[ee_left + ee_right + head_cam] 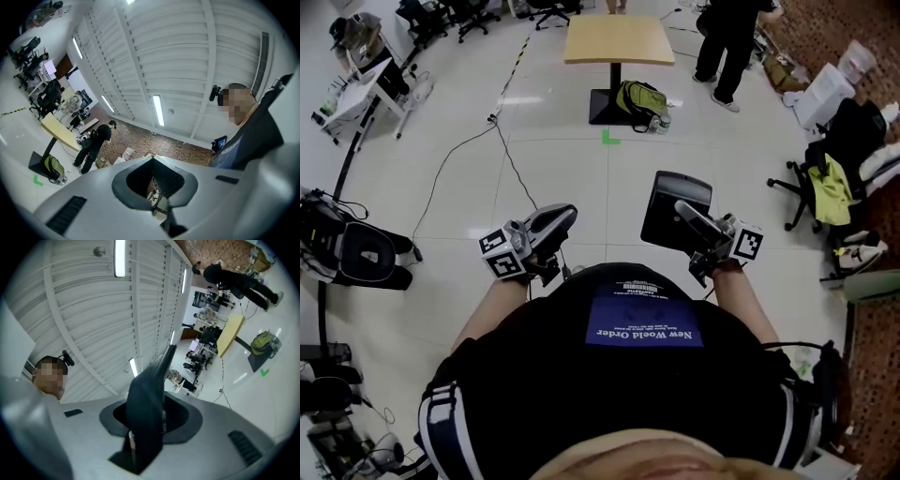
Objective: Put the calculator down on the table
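Note:
The calculator point(675, 208), a dark flat slab, is gripped on edge by my right gripper point(698, 228) in front of my chest, above the floor. In the right gripper view the calculator point(147, 399) stands upright between the pads of the right gripper point(149, 439) and points at the ceiling. My left gripper point(555, 223) is held beside it at the left, shut, with nothing in it. In the left gripper view the left gripper point(157, 208) shows its jaws together. The wooden table point(619, 39) stands well ahead on the white floor.
A green backpack point(640, 101) leans on the table's black base. A person in black point(727, 47) stands right of the table. Office chairs with clothes point(834, 178) line the right side. Black bags point(352, 253) and a cable point(455, 155) lie at the left.

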### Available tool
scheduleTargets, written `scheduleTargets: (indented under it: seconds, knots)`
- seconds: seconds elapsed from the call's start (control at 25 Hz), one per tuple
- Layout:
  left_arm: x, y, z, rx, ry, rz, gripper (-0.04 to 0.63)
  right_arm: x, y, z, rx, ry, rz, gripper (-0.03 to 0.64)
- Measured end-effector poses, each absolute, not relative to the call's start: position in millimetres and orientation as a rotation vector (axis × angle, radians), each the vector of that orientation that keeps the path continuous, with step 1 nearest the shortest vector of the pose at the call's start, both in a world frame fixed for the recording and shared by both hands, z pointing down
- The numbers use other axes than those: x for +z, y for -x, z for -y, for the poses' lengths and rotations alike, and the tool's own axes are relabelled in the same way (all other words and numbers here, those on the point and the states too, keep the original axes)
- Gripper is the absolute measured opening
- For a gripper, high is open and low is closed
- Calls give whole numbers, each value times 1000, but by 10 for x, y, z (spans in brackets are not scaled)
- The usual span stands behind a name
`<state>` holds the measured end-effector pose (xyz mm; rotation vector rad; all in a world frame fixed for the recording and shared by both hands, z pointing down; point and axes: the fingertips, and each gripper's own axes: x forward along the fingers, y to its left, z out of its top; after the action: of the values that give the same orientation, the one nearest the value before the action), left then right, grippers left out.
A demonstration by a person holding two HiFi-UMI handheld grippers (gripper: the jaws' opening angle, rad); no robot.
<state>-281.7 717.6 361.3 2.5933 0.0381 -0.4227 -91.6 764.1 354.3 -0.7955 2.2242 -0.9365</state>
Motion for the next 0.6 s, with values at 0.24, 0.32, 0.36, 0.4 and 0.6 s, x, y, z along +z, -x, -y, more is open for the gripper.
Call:
scheduleTargets:
  seconds: [0.24, 0.32, 0.36, 0.4, 0.6]
  knots:
    - [3514, 3295, -5974, -414, -2603, -91, 6, 3386, 1351, -6540, -888, 809, -2217, 115]
    - [3513, 3401, -5614, -408, -2607, -101, 6, 3361, 1415, -6193, -876, 812, -2190, 115]
    - [3509, 3427, -5458, -404, -2607, -107, 6, 3351, 1441, -6048, -875, 817, -2178, 115]
    - [3498, 3431, -5319, -403, -2606, -114, 6, 3340, 1460, -5924, -875, 823, -2173, 115]
    - [3480, 3230, -4820, -418, -2581, -153, 6, 3330, 1317, -5431, -905, 849, -2164, 115]
